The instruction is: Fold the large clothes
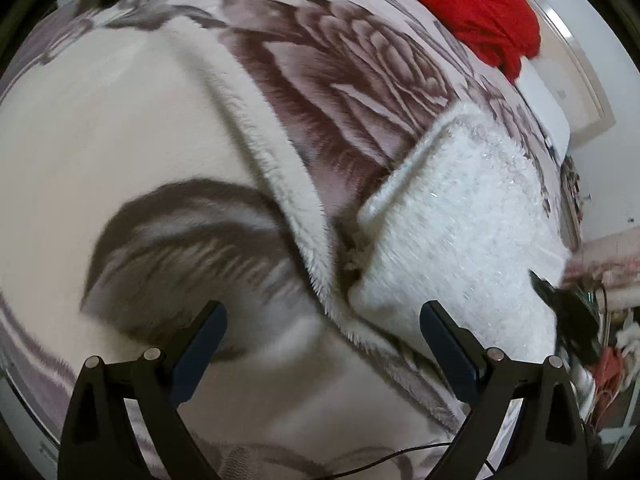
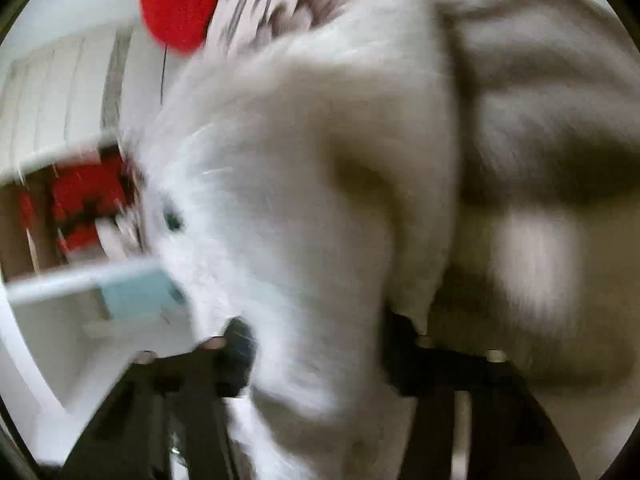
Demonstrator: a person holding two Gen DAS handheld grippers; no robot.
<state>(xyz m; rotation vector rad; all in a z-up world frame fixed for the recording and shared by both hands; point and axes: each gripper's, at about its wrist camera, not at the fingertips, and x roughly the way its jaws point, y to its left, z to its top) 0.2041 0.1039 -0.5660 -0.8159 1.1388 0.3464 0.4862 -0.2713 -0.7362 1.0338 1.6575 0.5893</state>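
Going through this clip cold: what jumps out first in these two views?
A fluffy white garment lies on the right of a cream blanket printed with big brown roses. A bright red cloth sits at the far top edge. The left gripper hovers open over the blanket; the right wrist view is blurred, white fabric between its fingers.

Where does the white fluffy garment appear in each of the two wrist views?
Left wrist: white fluffy garment lies right of centre on the floral blanket.
Right wrist: it fills the centre, blurred, between the right gripper fingers.
Shared landmark: the red cloth at the top.
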